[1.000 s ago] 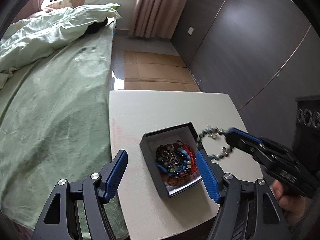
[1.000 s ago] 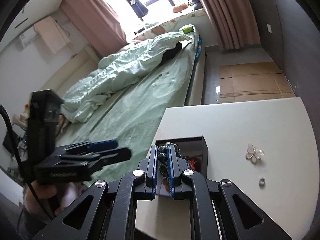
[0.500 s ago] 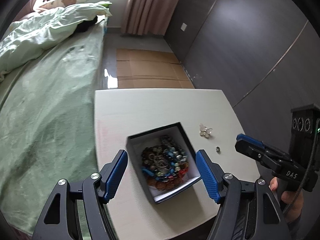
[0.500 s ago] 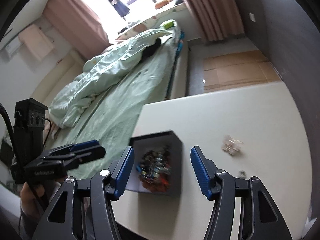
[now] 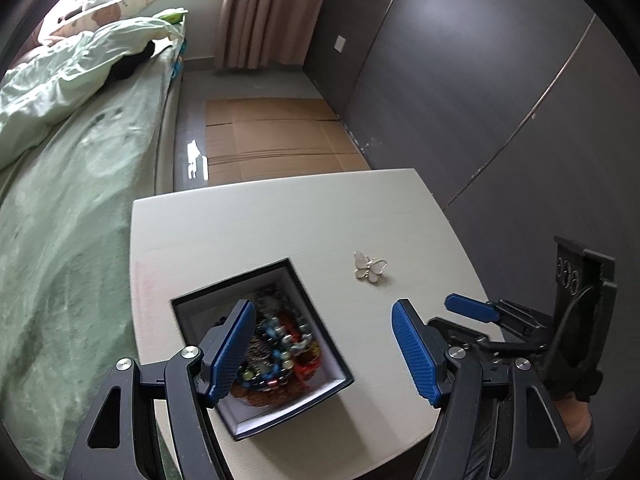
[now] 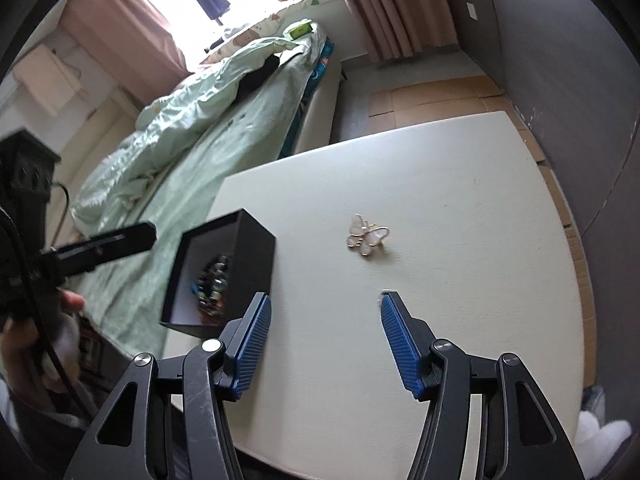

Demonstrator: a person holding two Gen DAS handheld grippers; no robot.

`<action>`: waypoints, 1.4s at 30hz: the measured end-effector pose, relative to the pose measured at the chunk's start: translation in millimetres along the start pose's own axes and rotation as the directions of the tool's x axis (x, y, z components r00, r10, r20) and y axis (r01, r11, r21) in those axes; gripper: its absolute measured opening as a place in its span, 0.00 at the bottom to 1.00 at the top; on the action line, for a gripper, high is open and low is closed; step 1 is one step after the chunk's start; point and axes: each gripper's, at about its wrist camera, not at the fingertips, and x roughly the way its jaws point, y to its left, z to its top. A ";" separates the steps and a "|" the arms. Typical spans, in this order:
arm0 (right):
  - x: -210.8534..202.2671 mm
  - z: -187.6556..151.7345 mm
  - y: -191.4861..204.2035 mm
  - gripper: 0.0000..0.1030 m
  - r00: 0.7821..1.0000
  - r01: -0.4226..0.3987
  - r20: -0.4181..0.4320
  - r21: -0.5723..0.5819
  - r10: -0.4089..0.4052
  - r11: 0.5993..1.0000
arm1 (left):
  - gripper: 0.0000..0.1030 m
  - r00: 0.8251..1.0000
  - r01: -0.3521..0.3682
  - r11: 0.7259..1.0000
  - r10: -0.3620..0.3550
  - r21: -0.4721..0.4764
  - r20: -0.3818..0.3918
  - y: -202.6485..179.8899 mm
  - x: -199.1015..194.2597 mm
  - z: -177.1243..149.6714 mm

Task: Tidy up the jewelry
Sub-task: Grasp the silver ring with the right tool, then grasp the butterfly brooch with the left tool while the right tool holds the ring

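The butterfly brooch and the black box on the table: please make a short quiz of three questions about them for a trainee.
1. True or false: the butterfly brooch lies inside the black box.
2. What does the black box hold? A) beaded bracelets B) coins C) nothing
3. Fill in: the right tool has its jaws ____, with nothing between them.

Key:
1. False; it lies on the white table, apart from the box.
2. A; colourful beaded bracelets fill it.
3. Open. The left tool is open too.
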 end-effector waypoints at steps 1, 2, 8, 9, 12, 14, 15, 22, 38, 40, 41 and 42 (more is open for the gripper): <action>2.0 0.7 -0.6 0.57 1.000 0.007 -0.001 -0.011 -0.007 1.000 | 0.70 1.000 -0.007 1.000 0.007 0.002 -0.003 -2.2 1.8 1.1; 5.4 1.1 -1.7 0.57 1.000 0.020 -0.008 -0.035 -0.021 0.999 | 0.70 1.000 -0.014 1.000 0.014 0.005 -0.006 -4.1 3.2 1.9; 22.7 0.4 -4.3 0.46 0.998 0.028 -0.057 -0.178 -0.039 0.984 | 0.70 0.998 -0.062 0.998 0.062 0.024 -0.031 -9.0 13.4 4.1; 24.9 0.7 -3.9 0.45 0.997 0.029 -0.063 -0.195 -0.042 0.980 | 0.70 0.997 -0.068 0.997 0.069 0.027 -0.035 -9.2 15.2 4.1; 33.5 0.4 -7.0 0.45 0.996 0.022 -0.081 -0.261 -0.045 0.965 | 0.70 0.995 -0.082 0.996 0.084 0.040 -0.048 -9.8 19.6 3.9; 39.3 0.8 -9.2 0.44 0.994 0.021 -0.095 -0.291 -0.050 0.957 | 0.70 0.994 -0.088 0.995 0.090 0.049 -0.055 -9.7 22.1 3.7; 42.1 0.5 -10.2 0.41 0.993 0.020 -0.101 -0.305 -0.053 0.952 | 0.70 0.994 -0.088 0.995 0.091 0.051 -0.058 -9.2 22.9 4.1; 54.7 -0.2 -13.0 0.31 0.990 0.014 -0.122 -0.368 -0.064 0.930 | 0.70 0.992 -0.098 0.994 0.102 0.057 -0.075 -3.8 30.4 6.8; 32.9 1.7 -28.5 0.14 0.997 0.012 -0.072 -0.310 -0.036 0.951 | 0.70 0.996 -0.044 0.994 0.052 0.097 -0.079 -31.3 52.5 27.7; 25.7 1.3 -33.0 0.14 0.998 0.013 -0.056 -0.282 -0.030 0.959 | 0.70 0.995 -0.031 0.993 0.042 0.114 -0.093 -40.5 62.1 31.4; 19.0 1.0 -37.3 0.14 0.999 0.010 -0.045 -0.252 -0.022 0.968 | 0.70 0.994 -0.028 0.993 0.040 0.119 -0.097 -42.3 65.1 32.8; 16.5 1.6 -39.7 0.14 0.999 0.009 -0.038 -0.237 -0.018 0.971 | 0.70 0.993 -0.025 0.991 0.039 0.129 -0.108 -47.5 71.8 34.4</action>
